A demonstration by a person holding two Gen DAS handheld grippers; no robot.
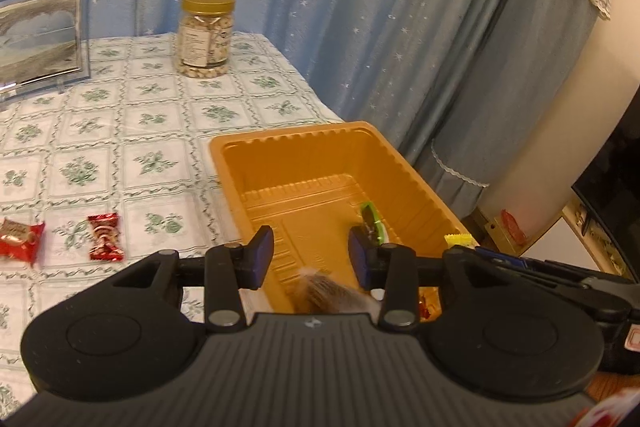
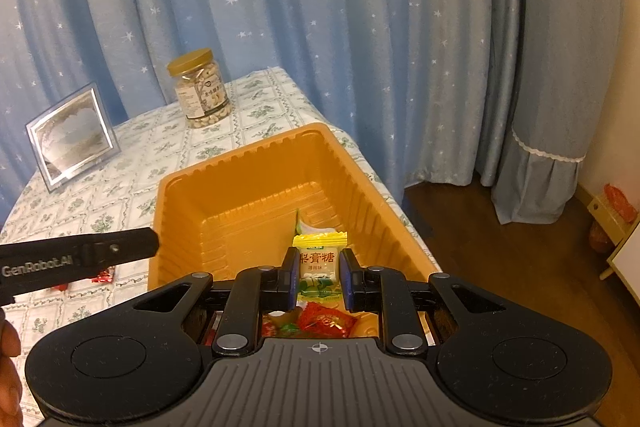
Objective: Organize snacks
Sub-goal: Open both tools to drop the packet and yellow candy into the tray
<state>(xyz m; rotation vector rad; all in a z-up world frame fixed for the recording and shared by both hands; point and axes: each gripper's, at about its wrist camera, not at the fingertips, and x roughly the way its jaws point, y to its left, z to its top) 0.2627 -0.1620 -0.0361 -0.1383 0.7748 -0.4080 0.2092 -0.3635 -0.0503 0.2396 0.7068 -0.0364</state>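
Note:
My right gripper [image 2: 319,263] hangs over the near end of the orange tray [image 2: 240,147] and is shut on a yellow and green candy packet [image 2: 320,259], held upright. Under it in the tray lie red wrapped snacks [image 2: 326,321] and a green-white packet [image 2: 310,227]. My left gripper [image 1: 312,247] is over the orange tray's [image 1: 280,135] near left side, open, with nothing between its pads. A blurred grey-brown packet [image 1: 328,293] shows just below them, inside the tray. Two red candies [image 1: 105,237] [image 1: 20,241] lie on the tablecloth, left of the tray.
A gold-lidded jar of nuts [image 1: 205,35] and a silver picture frame [image 1: 40,39] stand at the back of the floral tablecloth [image 1: 140,131]. Blue starred curtains hang behind. The table edge runs just right of the tray, with wooden floor [image 2: 500,247] beyond.

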